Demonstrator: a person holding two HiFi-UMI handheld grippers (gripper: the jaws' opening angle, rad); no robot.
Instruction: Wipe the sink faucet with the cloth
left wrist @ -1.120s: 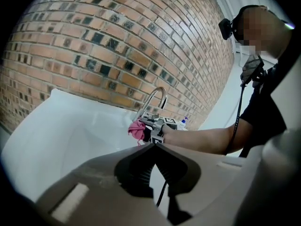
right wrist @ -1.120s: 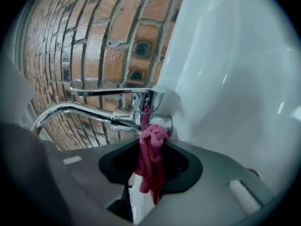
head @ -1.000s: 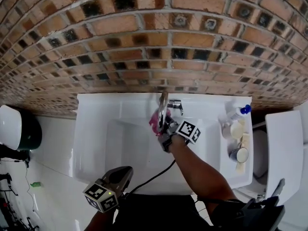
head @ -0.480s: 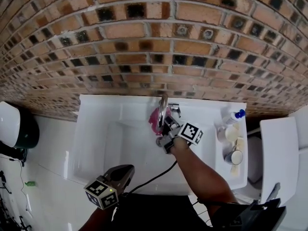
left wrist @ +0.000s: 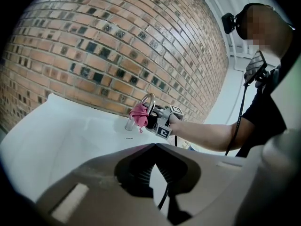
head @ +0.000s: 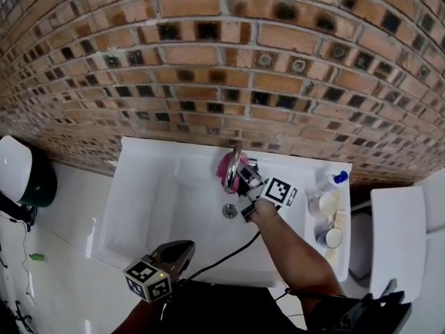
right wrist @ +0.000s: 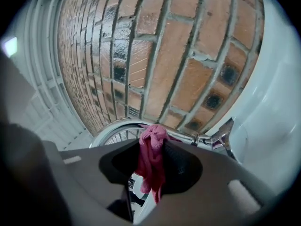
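Observation:
A chrome arched faucet point(head: 236, 160) rises at the back of the white sink point(head: 149, 186). A pink cloth point(head: 226, 170) is bunched against its spout, and my right gripper point(head: 241, 179) is shut on that cloth. In the right gripper view the pink cloth point(right wrist: 151, 159) hangs between the jaws, pressed to the curved spout point(right wrist: 120, 128), with the faucet handle point(right wrist: 221, 140) to the right. My left gripper point(head: 174, 256) hovers at the sink's front edge, shut and holding nothing. The left gripper view shows the faucet point(left wrist: 148, 100) and cloth point(left wrist: 138, 117) far ahead.
A brick wall point(head: 229, 68) runs close behind the sink. The drain point(head: 229, 211) shows in the basin. On the right ledge stand a blue-capped bottle point(head: 334, 181) and small jars point(head: 328, 236). A cable point(head: 222, 256) trails over the front rim. A white fixture point(head: 393, 232) sits at right.
My right gripper has slid the cloth a little along the spout toward the wall, uncovering the drain. The left gripper has stayed put.

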